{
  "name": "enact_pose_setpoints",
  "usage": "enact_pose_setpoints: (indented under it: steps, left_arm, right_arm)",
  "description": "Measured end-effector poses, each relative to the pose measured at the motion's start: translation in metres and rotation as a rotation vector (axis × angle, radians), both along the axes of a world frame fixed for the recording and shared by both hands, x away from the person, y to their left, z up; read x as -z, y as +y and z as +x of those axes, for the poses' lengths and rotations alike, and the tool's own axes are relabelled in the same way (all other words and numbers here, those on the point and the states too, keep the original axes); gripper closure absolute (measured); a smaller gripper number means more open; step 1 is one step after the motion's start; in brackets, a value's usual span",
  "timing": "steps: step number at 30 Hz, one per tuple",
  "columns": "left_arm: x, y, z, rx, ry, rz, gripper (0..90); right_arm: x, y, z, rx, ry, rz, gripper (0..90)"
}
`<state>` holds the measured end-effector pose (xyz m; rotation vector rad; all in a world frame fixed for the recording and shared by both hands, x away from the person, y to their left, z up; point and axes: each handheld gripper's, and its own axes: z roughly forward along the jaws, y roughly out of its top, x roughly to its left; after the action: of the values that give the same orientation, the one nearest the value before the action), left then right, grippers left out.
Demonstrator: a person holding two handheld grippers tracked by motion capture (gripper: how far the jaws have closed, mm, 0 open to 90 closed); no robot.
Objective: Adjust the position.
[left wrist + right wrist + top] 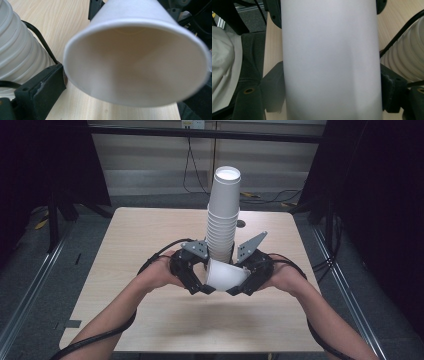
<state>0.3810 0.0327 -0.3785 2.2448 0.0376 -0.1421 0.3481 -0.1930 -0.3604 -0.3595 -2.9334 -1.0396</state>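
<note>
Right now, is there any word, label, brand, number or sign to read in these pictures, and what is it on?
None can be read.
The single paper cup and the cup stack are plain white.
A small plate on the far wall is too small to read.

the high view looks forward and down from above the person's side, taking in the whole table (pixel 150 235) from some way off. the left gripper view sits right up against the cup (pixel 136 62), peering into its open mouth. the right gripper view is just as close, facing the cup's side wall (pixel 332 60). all three share that cup (pixel 225 275) and the stack (pixel 222 215) just beside it.
</note>
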Motion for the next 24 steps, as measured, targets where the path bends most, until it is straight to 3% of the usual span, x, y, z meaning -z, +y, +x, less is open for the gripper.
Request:
enact_pose_setpoints:
  steps: [2,4,7,11,24]
  left_arm:
    - [0.0002,-0.0003,0.0002,-0.003,0.007,-0.006,0.0]
    - [0.0008,-0.0002,0.001,-0.006,0.082,-0.024,4.6]
    - [0.0007,0.0,0.0014,-0.017,0.091,-0.03,6.4]
    - [-0.0007,0.0008,0.0009,-0.015,0.08,-0.049,7.9]
    - [-0.0021,0.0007,0.0008,-0.014,0.066,-0.031,9.3]
  right_arm:
    - [-0.0002,0.0003,0.0,-0.002,0.002,0.007,23.3]
    - [-0.0006,0.0005,0.0,-0.001,0.0,0.015,23.3]
    - [-0.0011,-0.0003,0.0003,0.003,0.003,0.018,23.2]
    - [-0.0011,-0.0013,0.0006,0.008,0.008,0.03,23.2]
    - [0.0002,0.0004,0.0017,0.002,0.002,0.031,23.1]
